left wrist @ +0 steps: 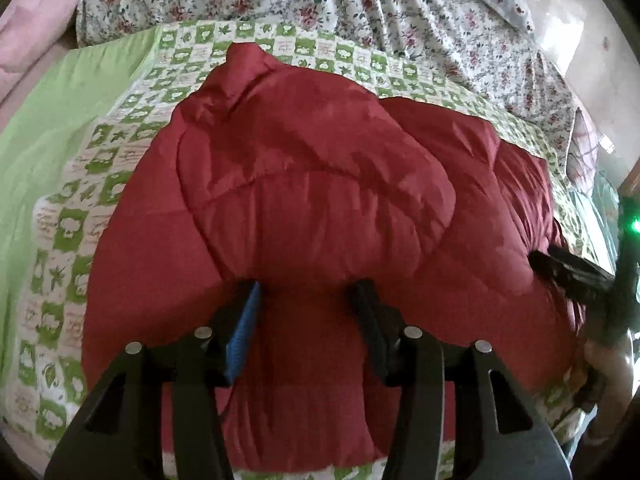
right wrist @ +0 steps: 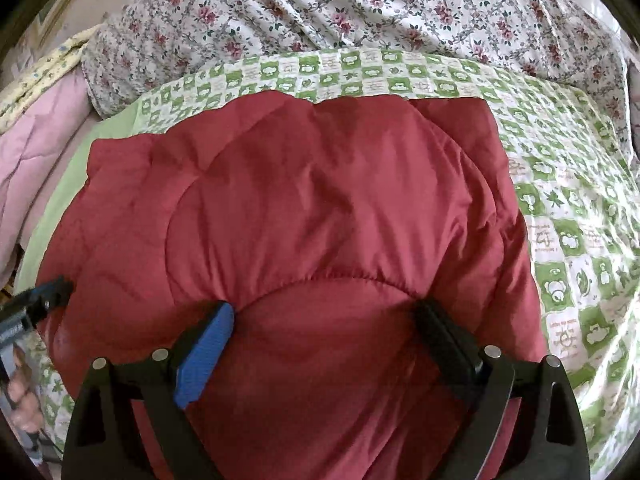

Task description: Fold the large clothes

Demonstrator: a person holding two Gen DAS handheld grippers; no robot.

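- Black gripper fingers fill the bottom of both wrist views, pointing steeply down at a puffy red quilted jacket [left wrist: 320, 200].
- Left gripper [left wrist: 308, 296]: jaws partly apart with a bulge of red fabric pinched between them.
- Right gripper [right wrist: 328, 316]: jaws spread wide, pads pressing a thick fold of the jacket on either side.
- Red jacket lies bunched on a green-and-white checked sheet [right wrist: 560, 184], with a floral quilt [right wrist: 360, 12] beyond it.
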